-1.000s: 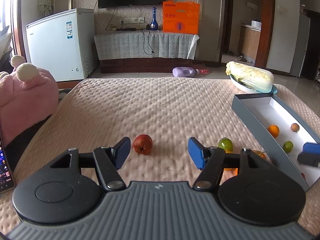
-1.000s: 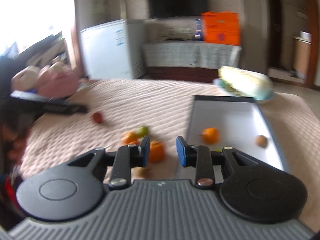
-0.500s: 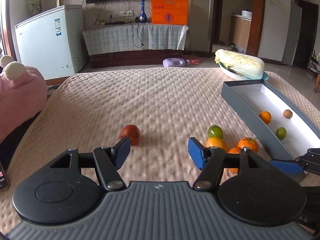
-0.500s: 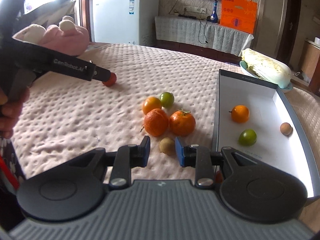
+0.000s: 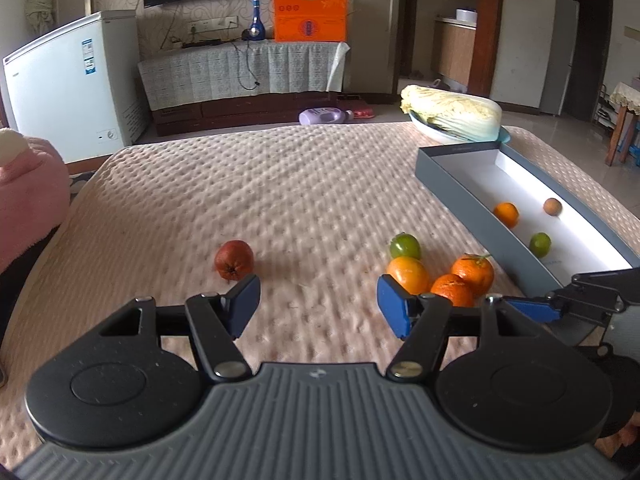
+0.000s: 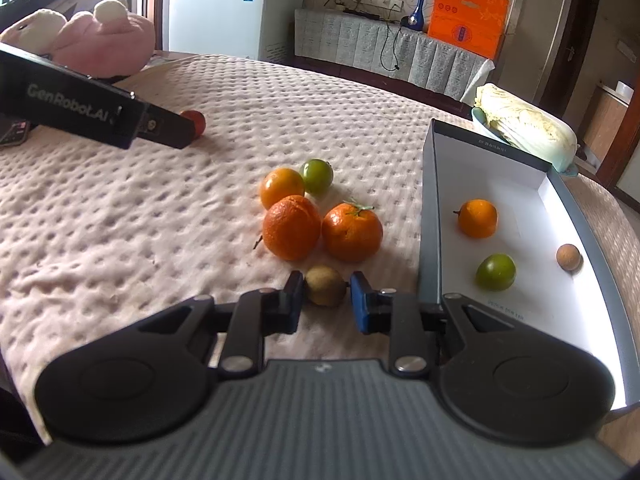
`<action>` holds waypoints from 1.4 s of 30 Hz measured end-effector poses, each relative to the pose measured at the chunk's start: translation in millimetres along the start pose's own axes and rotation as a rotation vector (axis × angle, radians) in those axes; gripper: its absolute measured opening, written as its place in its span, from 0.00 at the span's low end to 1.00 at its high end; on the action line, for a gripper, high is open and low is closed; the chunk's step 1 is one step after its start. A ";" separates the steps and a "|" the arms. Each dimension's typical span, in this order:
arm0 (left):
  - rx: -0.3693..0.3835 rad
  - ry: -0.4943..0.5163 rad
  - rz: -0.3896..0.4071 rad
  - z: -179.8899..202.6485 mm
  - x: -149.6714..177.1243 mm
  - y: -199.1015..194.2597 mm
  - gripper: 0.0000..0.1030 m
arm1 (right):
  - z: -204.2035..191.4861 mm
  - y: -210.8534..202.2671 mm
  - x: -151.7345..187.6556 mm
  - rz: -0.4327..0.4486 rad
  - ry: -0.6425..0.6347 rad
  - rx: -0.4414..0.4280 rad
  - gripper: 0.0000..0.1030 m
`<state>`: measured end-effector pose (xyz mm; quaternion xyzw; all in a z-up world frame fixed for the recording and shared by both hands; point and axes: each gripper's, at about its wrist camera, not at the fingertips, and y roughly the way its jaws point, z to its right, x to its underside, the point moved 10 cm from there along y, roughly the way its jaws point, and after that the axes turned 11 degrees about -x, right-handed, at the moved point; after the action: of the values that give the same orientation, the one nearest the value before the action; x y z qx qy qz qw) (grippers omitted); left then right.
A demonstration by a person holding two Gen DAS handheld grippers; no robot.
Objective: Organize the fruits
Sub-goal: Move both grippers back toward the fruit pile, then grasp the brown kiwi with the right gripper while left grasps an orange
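We see a quilted bed (image 6: 160,208), soft and dimpled, so fruit may roll; beyond it a freezer (image 6: 216,4) at 12 o'clock. The box (image 6: 430,216) lies at 3 o'clock and holds three fruits. Two oranges (image 6: 292,233) and the other fruits cluster at centre. The kiwi (image 6: 325,285), at 6 o'clock of the oranges, sits between the right gripper (image 6: 325,302) jaws, which are closing with a sliver of gap left. We judge it light, firm, slightly fuzzy; take it across its middle, gently. The left gripper (image 5: 318,300) stands half apart, empty, near a red fruit (image 5: 234,260).
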<state>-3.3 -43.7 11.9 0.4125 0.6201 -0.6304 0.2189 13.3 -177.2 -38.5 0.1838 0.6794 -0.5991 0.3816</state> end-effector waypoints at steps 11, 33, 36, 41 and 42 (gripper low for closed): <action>0.109 0.052 -0.005 38.0 7.6 -1.6 0.68 | 15.4 -43.6 -11.3 0.075 0.053 -0.073 0.28; 0.212 0.054 -0.077 102.7 16.4 28.2 0.52 | 50.6 -86.2 -21.3 0.179 0.104 -0.059 0.28; 0.210 0.037 -0.095 104.3 17.3 34.2 0.46 | 51.0 -88.5 -21.6 0.183 0.103 -0.061 0.28; 0.205 0.006 -0.115 102.9 16.8 41.0 0.43 | 52.9 -89.4 -20.4 0.181 0.106 -0.062 0.28; 0.203 0.001 -0.117 102.1 16.9 41.9 0.42 | 53.3 -89.6 -20.5 0.182 0.107 -0.062 0.28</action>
<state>-5.2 -143.6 -37.8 0.3959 0.5762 -0.7014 0.1388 -21.0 -243.1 37.5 0.2646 0.6975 -0.5300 0.4032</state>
